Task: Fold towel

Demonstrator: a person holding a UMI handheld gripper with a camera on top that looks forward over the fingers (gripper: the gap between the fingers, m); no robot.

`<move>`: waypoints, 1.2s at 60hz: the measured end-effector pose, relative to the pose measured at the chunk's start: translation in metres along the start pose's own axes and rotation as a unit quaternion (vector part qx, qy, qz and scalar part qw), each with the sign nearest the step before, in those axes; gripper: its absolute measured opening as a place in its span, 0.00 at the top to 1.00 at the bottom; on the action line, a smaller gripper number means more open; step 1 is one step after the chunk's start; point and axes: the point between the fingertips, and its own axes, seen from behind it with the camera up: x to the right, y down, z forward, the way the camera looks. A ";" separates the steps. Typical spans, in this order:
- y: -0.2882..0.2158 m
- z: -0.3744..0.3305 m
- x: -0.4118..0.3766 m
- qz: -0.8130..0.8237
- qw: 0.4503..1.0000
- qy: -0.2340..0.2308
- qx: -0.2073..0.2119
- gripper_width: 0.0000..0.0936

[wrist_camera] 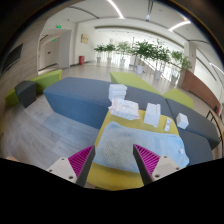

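Two-finger claw with magenta ribbed pads stands wide open, fingers apparently level and pointing forward.

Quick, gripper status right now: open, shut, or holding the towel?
Gripper: open, holding nothing; the towel lies flat on the yellow table, between and just ahead of the fingers.

Large open lobby or office lounge. Beyond the gripper: low blue and green upholstered seating blocks, a row of potted plants by tall windows. Long ceiling light strips overhead.
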 end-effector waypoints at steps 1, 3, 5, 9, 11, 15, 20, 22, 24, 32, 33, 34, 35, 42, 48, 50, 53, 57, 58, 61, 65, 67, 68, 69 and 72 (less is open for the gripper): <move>-0.002 0.012 -0.005 -0.005 1.000 -0.002 0.000 0.16; -0.004 0.021 -0.013 -0.013 1.000 -0.002 -0.001 0.17; -0.006 0.042 -0.018 -0.021 1.000 0.001 -0.004 0.18; -0.007 0.076 -0.024 -0.029 1.000 0.009 -0.007 0.21; -0.004 0.094 -0.023 -0.030 0.999 0.015 -0.014 0.24; 0.019 0.122 -0.014 -0.030 0.998 0.033 -0.047 0.35; 0.018 0.128 -0.017 -0.030 0.999 0.022 -0.032 0.42; 0.018 0.125 -0.018 -0.035 0.999 0.017 -0.028 0.47; 0.016 0.124 -0.018 -0.036 0.999 0.014 -0.020 0.56; 0.014 0.130 0.008 -0.028 0.999 0.045 -0.005 0.95; 0.013 0.131 0.008 -0.020 0.999 0.042 -0.004 0.96; 0.013 0.132 0.006 -0.011 0.999 0.036 -0.004 0.96; 0.013 0.131 0.006 -0.003 0.999 0.033 -0.006 0.96; -0.007 0.112 0.020 0.012 0.999 0.034 0.015 0.99; -0.044 0.080 0.068 0.001 0.995 0.076 0.064 0.99; -0.048 0.071 0.088 0.010 0.994 0.086 0.070 0.99; -0.046 0.060 0.120 0.030 0.993 0.097 0.065 0.99; -0.042 0.047 0.169 0.049 0.989 0.121 0.064 0.99; -0.039 0.045 0.182 0.050 0.988 0.131 0.063 0.99; -0.026 0.040 0.219 0.053 0.985 0.158 0.049 0.99; 0.001 0.040 0.254 0.074 0.981 0.176 0.028 0.99; 0.015 0.045 0.266 0.087 0.979 0.182 0.014 0.98; 0.022 0.047 0.271 0.090 0.979 0.184 0.006 0.98; 0.029 0.050 0.274 0.093 0.978 0.185 -0.001 0.98; 0.054 0.062 0.283 0.093 0.978 0.185 -0.025 0.98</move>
